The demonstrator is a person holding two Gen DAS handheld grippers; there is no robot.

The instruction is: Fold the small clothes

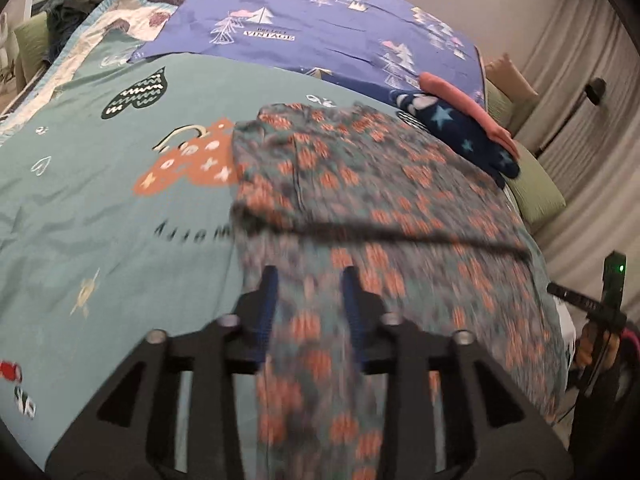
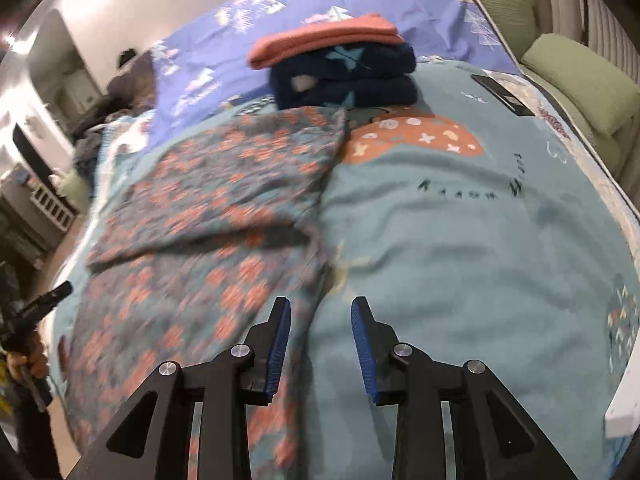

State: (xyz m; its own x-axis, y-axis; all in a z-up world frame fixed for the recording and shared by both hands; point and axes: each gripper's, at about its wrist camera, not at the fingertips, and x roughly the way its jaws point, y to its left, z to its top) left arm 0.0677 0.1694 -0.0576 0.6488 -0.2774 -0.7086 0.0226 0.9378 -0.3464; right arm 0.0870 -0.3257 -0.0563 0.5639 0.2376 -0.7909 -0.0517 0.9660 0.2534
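While jaws gape, patterned garment (image 2: 208,208) overhangs bed edge (image 2: 60,344).

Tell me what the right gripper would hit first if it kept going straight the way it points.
Most likely the teal bedspread: the right gripper points down at bare cover just right of the patterned garment. Its jaws are open and empty. Depth is blurred, so the garment's edge may brush the left finger.

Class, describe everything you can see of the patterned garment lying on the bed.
The garment is soft grey-teal cloth with rows of orange motifs, blurred in both views. It lies spread on the teal bedcover, one part folded over itself along a dark crease. Its far edge reaches the folded navy and pink clothes. Neither gripper's fingers hold it; both are open above it.
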